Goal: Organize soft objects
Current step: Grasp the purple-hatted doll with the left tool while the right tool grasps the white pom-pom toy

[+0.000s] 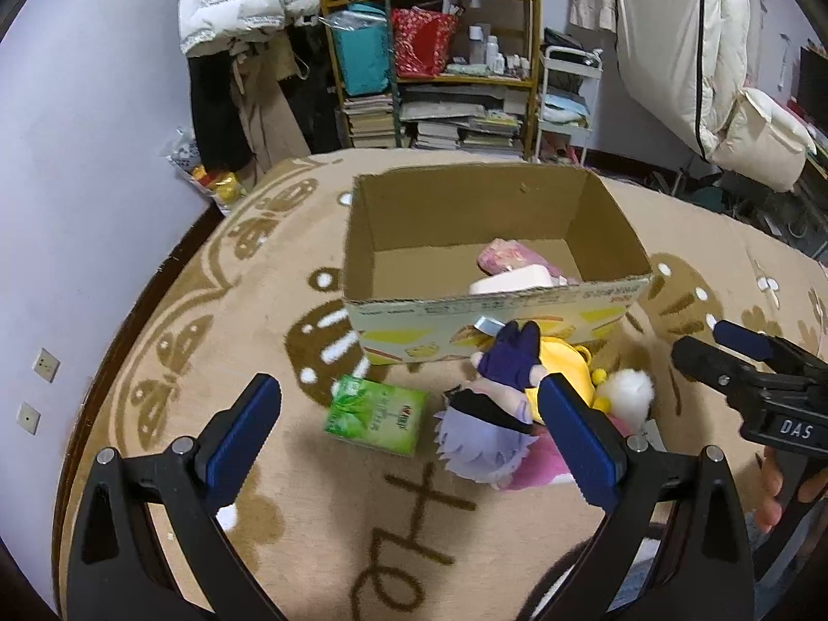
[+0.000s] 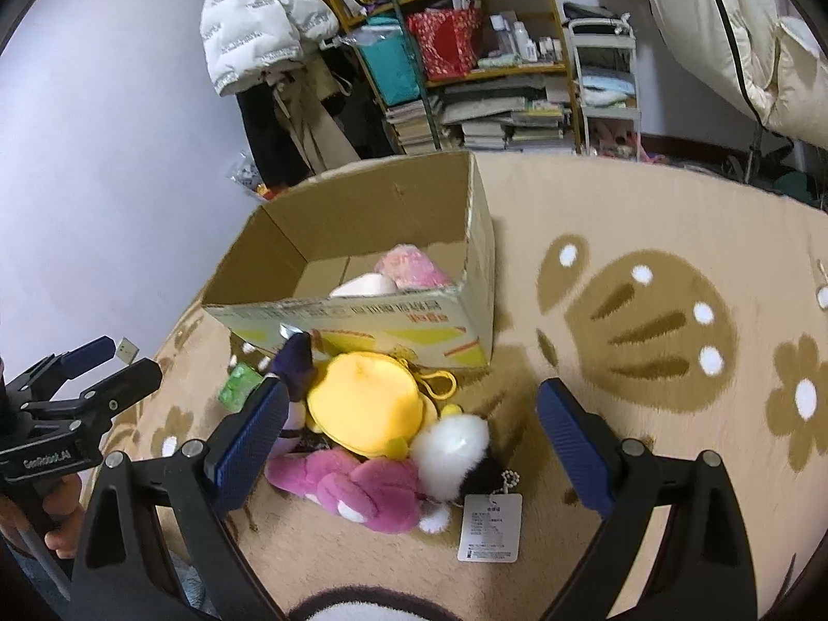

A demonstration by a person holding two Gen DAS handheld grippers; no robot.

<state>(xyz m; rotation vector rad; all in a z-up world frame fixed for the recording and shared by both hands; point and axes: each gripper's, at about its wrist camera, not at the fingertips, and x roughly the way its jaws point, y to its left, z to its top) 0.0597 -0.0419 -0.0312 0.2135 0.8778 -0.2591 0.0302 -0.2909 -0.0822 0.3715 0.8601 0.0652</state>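
The left gripper (image 1: pixel 409 424), nearest the lens, is held with its blue ribbed pads spread wide and nothing between them, and the right gripper (image 2: pixel 411 427) is likewise held apart and empty, above the heap of toys. All places are given here from the cardboard box (image 1: pixel 362 238), which is set open-topped on the patterned rug (image 1: pixel 217 279). Inside the box, against its near wall, a pink fuzzy toy (image 2: pixel 411 266) and a pale smooth rounded item (image 2: pixel 365 285) are already lodged. Just outside that near wall, the remaining soft things are piled: a yellow rounded plush pouch (image 2: pixel 365 406) with a loop cord, a purple-haired doll (image 1: pixel 484 445), a magenta plush (image 2: pixel 362 486) and a white fluffy pompom (image 2: pixel 450 445) with a paper tag (image 2: pixel 489 528) attached. A green crinkly tissue pack (image 1: pixel 375 411) is lying a little to the left of the box's front corner, apart from the pile. Trouble is judged most likely from the tangle itself: because the toys are touching and overlapping, a neighbour could be dragged up with whichever one is pinched, then dropped short of the box. The long fur and slack stuffing could be squeezed through the pads, so that only a tuft is caught. The cord or tag might also be snagged, and the light box wall could be knocked if it is approached low.
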